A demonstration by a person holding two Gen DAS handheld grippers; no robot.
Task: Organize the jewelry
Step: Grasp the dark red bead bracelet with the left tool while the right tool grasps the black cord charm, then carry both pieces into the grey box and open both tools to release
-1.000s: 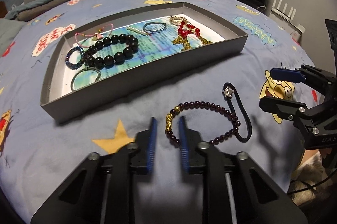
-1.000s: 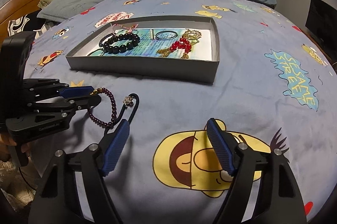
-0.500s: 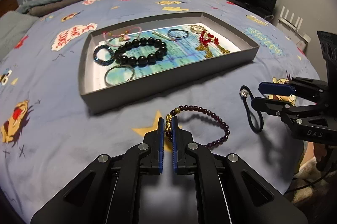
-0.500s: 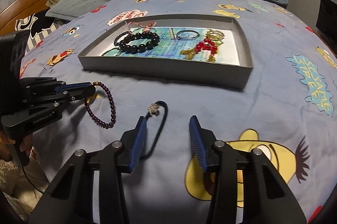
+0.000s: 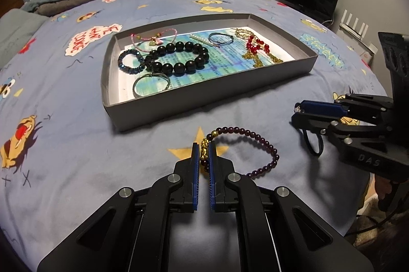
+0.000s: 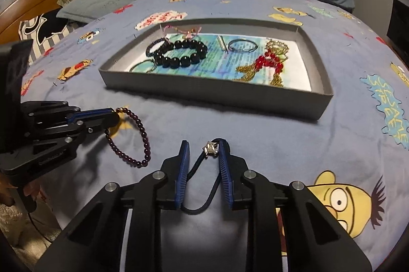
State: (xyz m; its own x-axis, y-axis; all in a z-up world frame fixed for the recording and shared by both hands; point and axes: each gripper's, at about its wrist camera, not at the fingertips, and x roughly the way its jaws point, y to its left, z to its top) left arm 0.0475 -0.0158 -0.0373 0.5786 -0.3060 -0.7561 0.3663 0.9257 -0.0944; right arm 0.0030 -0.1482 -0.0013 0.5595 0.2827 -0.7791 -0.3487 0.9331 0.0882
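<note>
- Left gripper [image 5: 203,148]: clenched on the purple bead bracelet [image 5: 255,144] at its gold charm; 1 s ago the jaws were apart w/ the charm only between them. Rest of the loop lies on the bed sheet [image 5: 76,144].
- Right gripper [image 6: 202,149]: has closed in a lot vs 1 s ago & now straddles the black cord bracelet [image 6: 202,200]; one pad touches the cord by its silver star charm [image 6: 210,148], the other pad is still off it, so not yet gripped.
- Meaning, as I judge it: both loose pieces are abt to be lifted; next stop prob the grey tray [image 5: 204,95], just beyond, already holding a black bead bracelet [image 5: 179,56], red bead piece w/ gold chain [image 5: 257,49], bangles etc.
- Writing: "DAS" on the right gripper body in left view; sheet print reads "SESAME STREET" [image 6: 391,106]; a speech-bubble print near the tray has red text, not fully legible. Lettering on the left gripper body too small to read.
</note>
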